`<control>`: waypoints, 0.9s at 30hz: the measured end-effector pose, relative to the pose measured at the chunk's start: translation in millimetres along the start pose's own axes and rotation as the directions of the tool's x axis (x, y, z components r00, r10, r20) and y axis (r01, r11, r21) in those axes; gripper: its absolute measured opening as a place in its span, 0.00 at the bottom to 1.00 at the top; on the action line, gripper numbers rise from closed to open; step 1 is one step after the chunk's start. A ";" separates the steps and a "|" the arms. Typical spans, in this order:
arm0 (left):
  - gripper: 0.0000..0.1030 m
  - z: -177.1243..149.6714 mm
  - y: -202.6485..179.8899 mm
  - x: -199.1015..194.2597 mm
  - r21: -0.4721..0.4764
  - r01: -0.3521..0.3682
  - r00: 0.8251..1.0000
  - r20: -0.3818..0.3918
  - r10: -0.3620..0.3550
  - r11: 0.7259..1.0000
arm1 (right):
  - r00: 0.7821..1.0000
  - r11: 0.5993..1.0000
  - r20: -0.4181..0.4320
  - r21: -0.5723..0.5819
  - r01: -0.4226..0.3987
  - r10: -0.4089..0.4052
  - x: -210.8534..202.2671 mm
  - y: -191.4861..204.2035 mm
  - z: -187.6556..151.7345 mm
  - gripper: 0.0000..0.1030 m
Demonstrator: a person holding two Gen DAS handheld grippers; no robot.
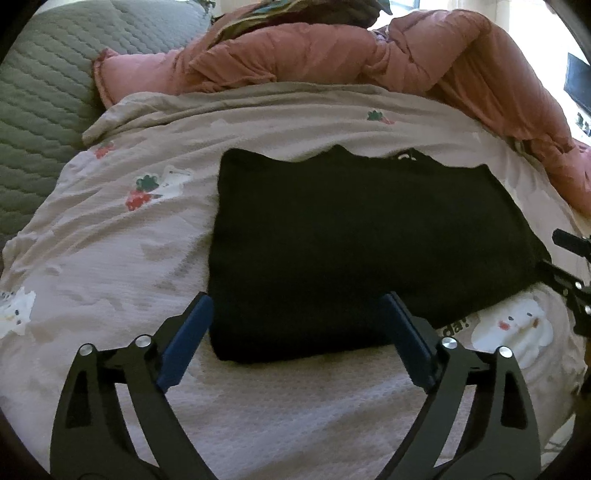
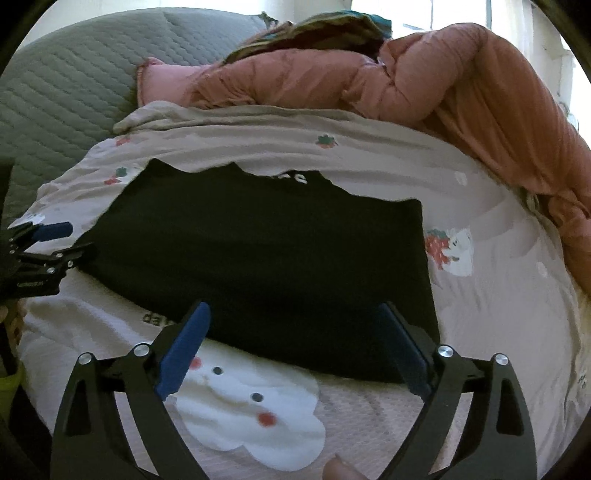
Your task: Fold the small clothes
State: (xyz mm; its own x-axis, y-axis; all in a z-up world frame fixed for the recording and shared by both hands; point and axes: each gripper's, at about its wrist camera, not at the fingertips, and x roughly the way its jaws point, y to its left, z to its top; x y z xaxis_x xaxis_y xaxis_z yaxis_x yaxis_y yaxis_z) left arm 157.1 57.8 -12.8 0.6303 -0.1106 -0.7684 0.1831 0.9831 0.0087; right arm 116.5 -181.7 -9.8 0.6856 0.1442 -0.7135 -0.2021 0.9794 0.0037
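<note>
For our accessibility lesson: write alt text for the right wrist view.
A black garment lies flat on a cartoon-print bedsheet, with the open right gripper over its near edge. The left gripper is at its left edge; a pink quilt is bunched behind.

— What bedding was recorded?
— A pale printed blanket point(image 1: 147, 240) with cartoon animals and strawberries was spread across the bed. A salmon-pink quilted comforter point(image 1: 424, 55) was heaped along its far edge.
— Anything else?
— A grey-green quilted cover point(image 2: 66, 85) was noted at far left, and dark patterned fabric point(image 2: 325, 29) behind the comforter.
</note>
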 end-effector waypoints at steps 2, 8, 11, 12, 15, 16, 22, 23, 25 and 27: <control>0.84 1.3 3.1 -2.9 -0.005 -0.009 1.000 0.007 0.009 1.000 | 1.000 1.000 0.004 -0.013 -0.004 0.004 -1.6 6.0 1.9 0.89; 0.91 3.7 14.6 -8.9 -0.024 -0.033 0.999 0.026 0.033 0.999 | 0.999 0.998 0.028 -0.068 -0.016 0.018 -7.1 31.1 9.3 0.91; 0.91 4.9 21.8 -9.4 -0.031 -0.050 0.998 0.033 0.051 0.998 | 0.999 0.995 0.041 -0.102 -0.019 0.023 -8.7 45.1 12.8 0.91; 0.91 5.4 24.7 -9.3 -0.036 -0.052 0.998 0.034 0.053 0.998 | 0.999 0.993 0.041 -0.114 -0.023 0.028 -8.3 50.0 14.2 0.92; 0.91 6.2 33.1 -9.1 -0.056 -0.055 0.998 0.035 0.057 0.997 | 0.998 0.989 0.043 -0.142 -0.033 0.039 -6.1 62.2 17.4 0.92; 0.91 6.4 36.0 -9.1 -0.060 -0.059 0.997 0.038 0.062 0.996 | 0.998 0.988 0.041 -0.148 -0.037 0.044 -4.8 65.3 18.4 0.92; 0.91 6.5 51.1 -8.6 -0.093 -0.069 0.996 0.042 0.073 0.993 | 0.997 0.980 0.033 -0.190 -0.061 0.069 4.4 89.4 23.4 0.92; 0.91 6.8 53.3 -8.4 -0.098 -0.070 0.996 0.041 0.074 0.993 | 0.997 0.979 0.031 -0.196 -0.065 0.072 5.3 93.5 23.6 0.93; 0.91 7.0 57.9 -7.7 -0.108 -0.072 0.996 0.040 0.077 0.992 | 0.997 0.976 0.026 -0.207 -0.069 0.076 8.8 100.2 24.1 0.93; 0.91 6.8 62.3 -6.5 -0.120 -0.076 0.996 0.038 0.081 0.990 | 0.997 0.973 0.020 -0.217 -0.074 0.081 13.3 107.6 24.9 0.93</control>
State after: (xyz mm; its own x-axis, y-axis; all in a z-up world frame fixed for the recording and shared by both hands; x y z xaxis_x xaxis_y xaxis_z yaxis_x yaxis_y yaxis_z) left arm 169.5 118.8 -3.0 0.6713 -0.0365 -0.7403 0.0430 0.9990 -0.0102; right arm 121.2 -70.9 -1.5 0.6809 0.2255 -0.6968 -0.3996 0.9117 -0.0955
